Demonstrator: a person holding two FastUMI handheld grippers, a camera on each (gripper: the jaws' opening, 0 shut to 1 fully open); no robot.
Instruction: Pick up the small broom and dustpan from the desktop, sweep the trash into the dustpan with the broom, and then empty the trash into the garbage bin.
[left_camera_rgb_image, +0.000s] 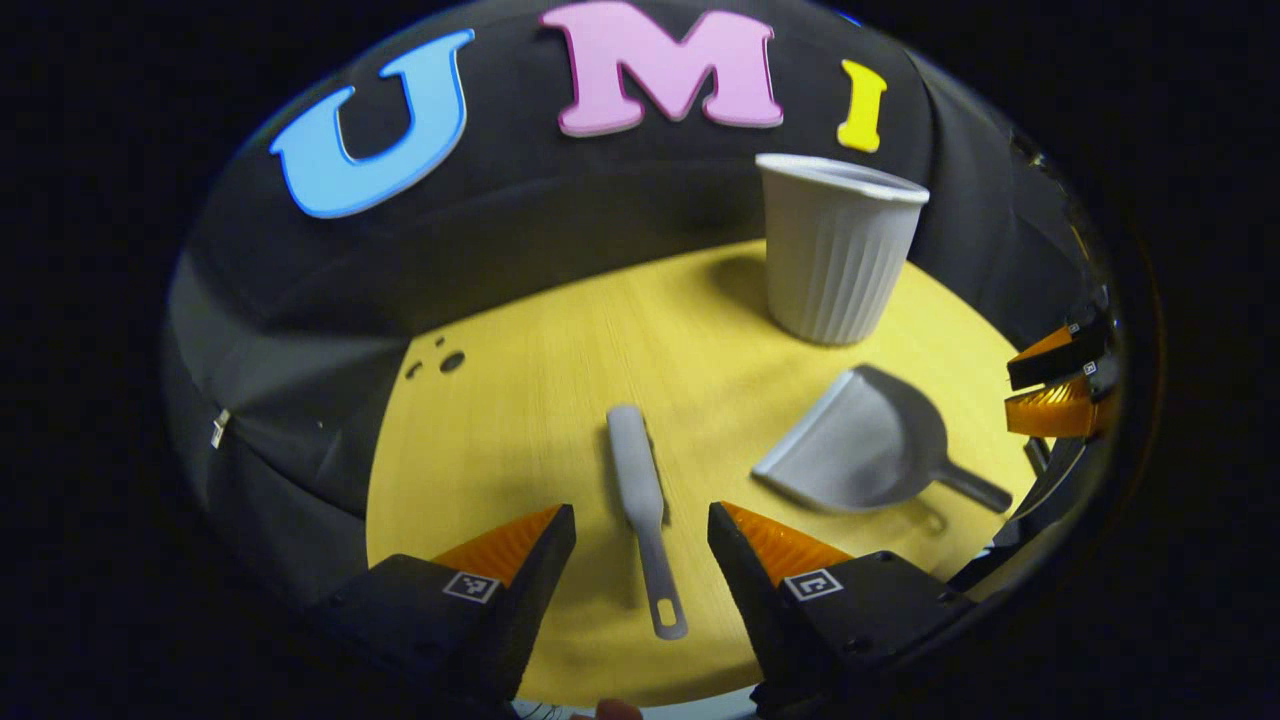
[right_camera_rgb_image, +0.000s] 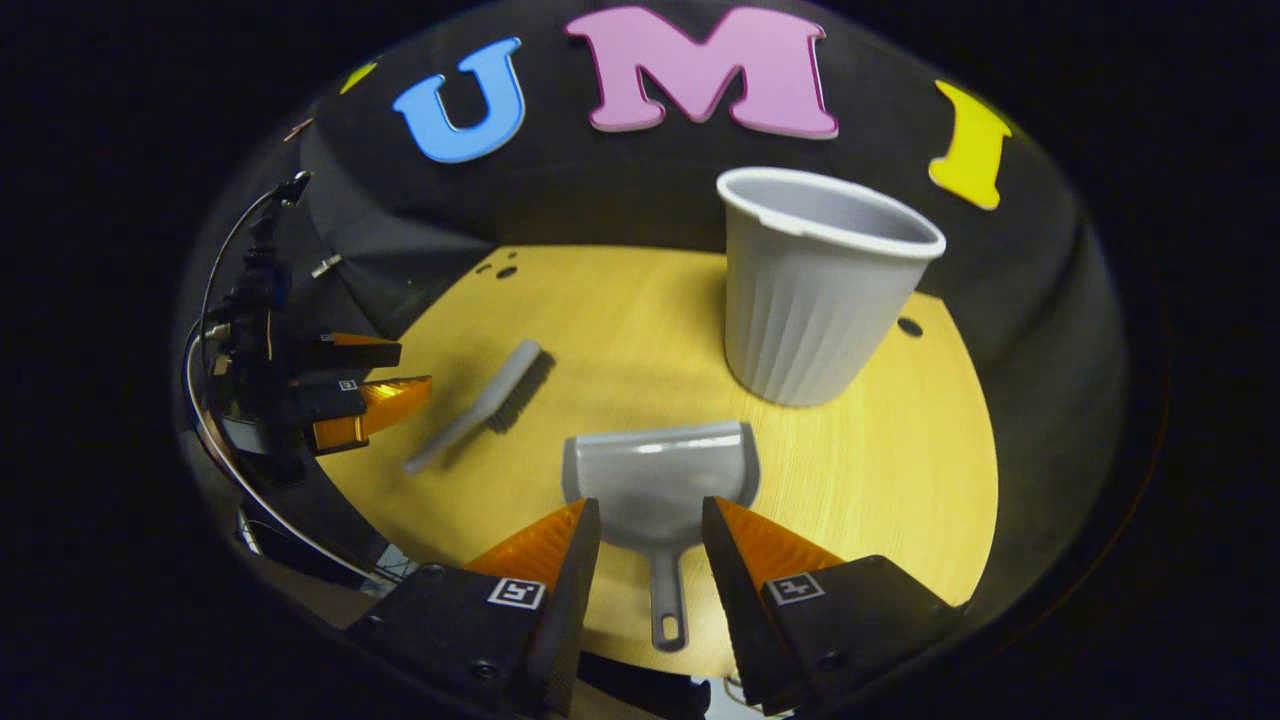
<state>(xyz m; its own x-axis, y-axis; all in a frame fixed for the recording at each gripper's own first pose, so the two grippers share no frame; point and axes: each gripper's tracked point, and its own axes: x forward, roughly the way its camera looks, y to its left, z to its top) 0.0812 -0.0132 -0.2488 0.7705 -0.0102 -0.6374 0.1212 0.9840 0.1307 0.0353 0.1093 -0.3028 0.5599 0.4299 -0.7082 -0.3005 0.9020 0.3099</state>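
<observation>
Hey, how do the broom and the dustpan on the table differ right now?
The broom is long and narrow with dark bristles; the dustpan is a wide, flat scoop with a short handle. The broom lies between the left claw's open fingers, the dustpan between the right claw's. Both are grey and lie flat on the yellow table, not yet gripped.

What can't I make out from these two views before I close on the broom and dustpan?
- Trash: none I can pick out on the table; dark specks near its far edge are too small to identify.
- Garbage bin inside: right gripper view, hidden by its near wall.
- Broom bristles: left gripper view, under its back.
- Dustpan handle gap to the right gripper fingers: unclear from this angle.
</observation>
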